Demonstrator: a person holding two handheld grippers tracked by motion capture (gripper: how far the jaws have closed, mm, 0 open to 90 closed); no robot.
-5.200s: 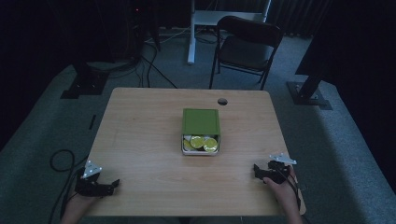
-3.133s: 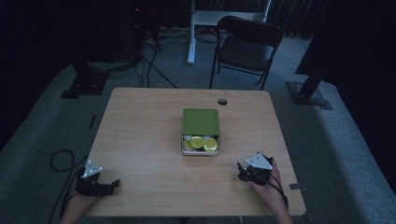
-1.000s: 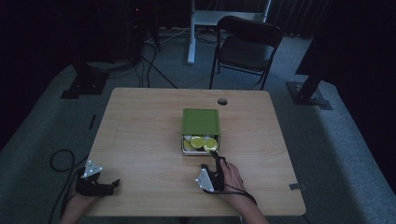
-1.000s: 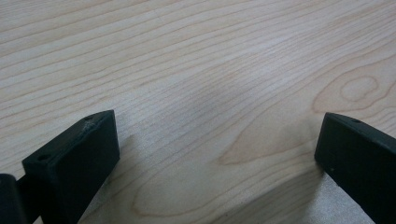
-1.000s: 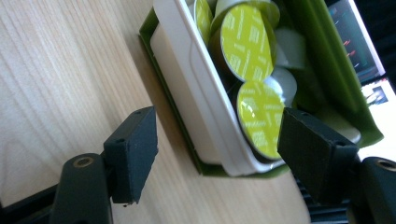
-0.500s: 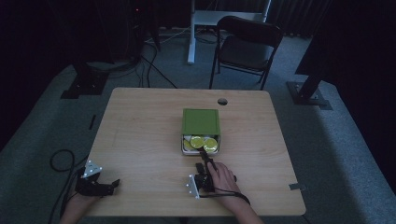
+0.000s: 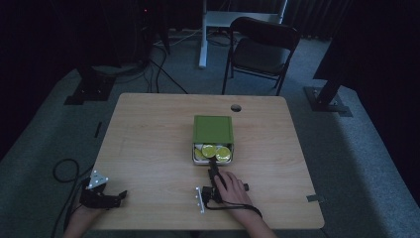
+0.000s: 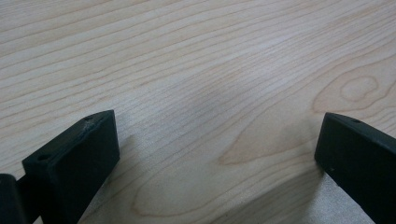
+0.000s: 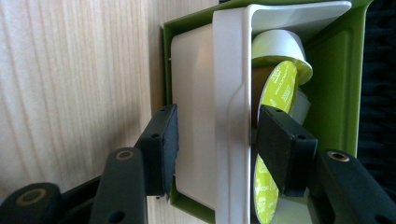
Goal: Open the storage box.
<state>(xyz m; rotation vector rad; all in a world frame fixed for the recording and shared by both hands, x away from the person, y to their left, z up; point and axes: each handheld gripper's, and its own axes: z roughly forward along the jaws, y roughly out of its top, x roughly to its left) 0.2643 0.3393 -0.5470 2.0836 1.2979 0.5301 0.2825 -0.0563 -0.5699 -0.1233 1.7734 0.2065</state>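
Two grippers on the table (image 7: 148,129), and the action is all on the right. Right gripper (image 7: 214,167) is nosed up to the box (image 7: 213,130) at table centre, pointing to twelve o'clock, the hand (image 7: 232,188) behind it at six. That green box has its white drawer (image 9: 233,93) pulled out toward the person, with lime-lidded pods (image 7: 216,151) showing inside. In the right gripper view the jaws straddle the drawer's front wall: one pad sits outside against the white face, at about nine o'clock of the wall, the other is inside among the pods (image 9: 275,93), at three. They have just been closing, with that wall between them; the outer pad looks to be touching, while a sliver of gap remains on the inner side, so no firm clamp yet. Left gripper (image 7: 106,197) rests at the table's seven o'clock corner, well apart from the box, jaws spread wide over bare wood (image 8: 210,70).
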